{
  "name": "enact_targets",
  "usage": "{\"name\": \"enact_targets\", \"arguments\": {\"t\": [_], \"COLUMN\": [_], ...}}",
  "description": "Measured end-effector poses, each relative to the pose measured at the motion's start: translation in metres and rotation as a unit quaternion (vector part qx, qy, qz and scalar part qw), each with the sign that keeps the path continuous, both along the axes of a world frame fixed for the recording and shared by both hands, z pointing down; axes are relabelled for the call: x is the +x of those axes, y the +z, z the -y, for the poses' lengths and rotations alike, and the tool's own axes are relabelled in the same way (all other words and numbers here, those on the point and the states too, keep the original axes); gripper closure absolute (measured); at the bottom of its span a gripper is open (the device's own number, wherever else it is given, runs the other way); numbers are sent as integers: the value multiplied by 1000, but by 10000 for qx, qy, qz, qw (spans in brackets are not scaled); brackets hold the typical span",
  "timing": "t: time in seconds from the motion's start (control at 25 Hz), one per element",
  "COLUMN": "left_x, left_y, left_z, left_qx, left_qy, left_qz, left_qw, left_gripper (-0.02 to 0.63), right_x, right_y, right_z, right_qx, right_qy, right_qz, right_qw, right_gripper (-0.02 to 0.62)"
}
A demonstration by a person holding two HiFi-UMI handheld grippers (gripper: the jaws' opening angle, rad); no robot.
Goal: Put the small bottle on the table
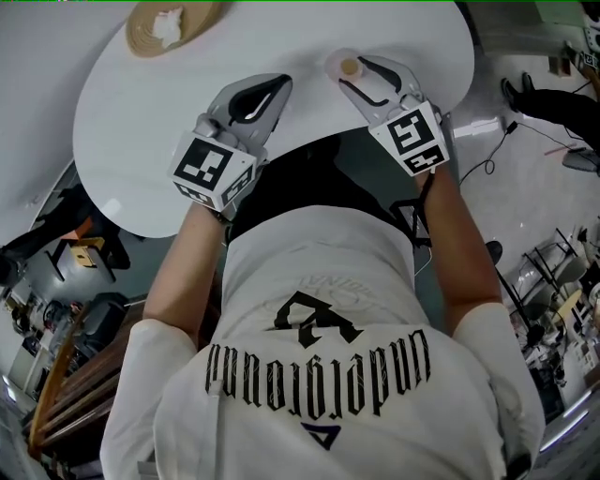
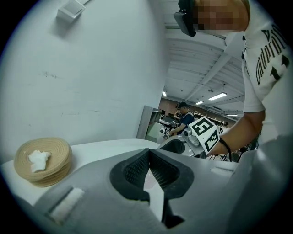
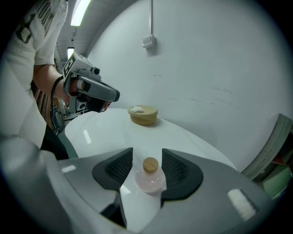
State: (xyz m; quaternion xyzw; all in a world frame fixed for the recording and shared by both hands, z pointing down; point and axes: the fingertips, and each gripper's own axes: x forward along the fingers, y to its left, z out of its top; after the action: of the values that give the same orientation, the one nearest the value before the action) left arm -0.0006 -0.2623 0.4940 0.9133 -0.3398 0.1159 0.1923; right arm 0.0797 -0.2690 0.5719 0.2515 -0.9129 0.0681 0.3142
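Standing between spread right tongs (image 3: 147, 152): round pinkish small bottle (image 3: 149, 181), cork stopper (image 3: 150, 164), glossy white tabletop (image 3: 105, 132); left tongs (image 2: 149, 154) pressed together

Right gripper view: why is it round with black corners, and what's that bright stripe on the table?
Right gripper view: the wide-angle lens bends the wall and darkens the corners; the stripe is probably glare from a ceiling light on the glossy table. Left gripper view: same rounding.
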Motion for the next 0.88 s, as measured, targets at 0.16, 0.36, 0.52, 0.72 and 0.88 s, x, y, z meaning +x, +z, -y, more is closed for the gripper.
{"name": "enact_targets", "arguments": {"t": [0.16,0.36,0.52,0.72,0.88], "left_x": [-5,-9,-10,-12,-17], "left_y": [-17,-46,-68,-102,-129], "left_z": [-10,-26,-38,-62,-74], "left_qx": [126,368,573,921,1197], "left_qy": [-188,-414,-569,-521,-732], "left_qz": [-23,-7,0,147,185], "left_qw": [9997,9985,9967,9943,9899], "left_gripper": [600,600,600,600,600], "right_x": [3,10,23,34,38], "right_y": [-24,-67,-93,-135,-156], "right_z": [-9,-27,-34,-45,-53], "right_qx": [80,159,281,580,756], "right_qy": [-15,-23,-17,-53,-171], "right_qz": [144,457,584,793,837], "right_qw": [9999,9988,9979,9951,9935], "right_gripper": [399,406,421,446,465]}}
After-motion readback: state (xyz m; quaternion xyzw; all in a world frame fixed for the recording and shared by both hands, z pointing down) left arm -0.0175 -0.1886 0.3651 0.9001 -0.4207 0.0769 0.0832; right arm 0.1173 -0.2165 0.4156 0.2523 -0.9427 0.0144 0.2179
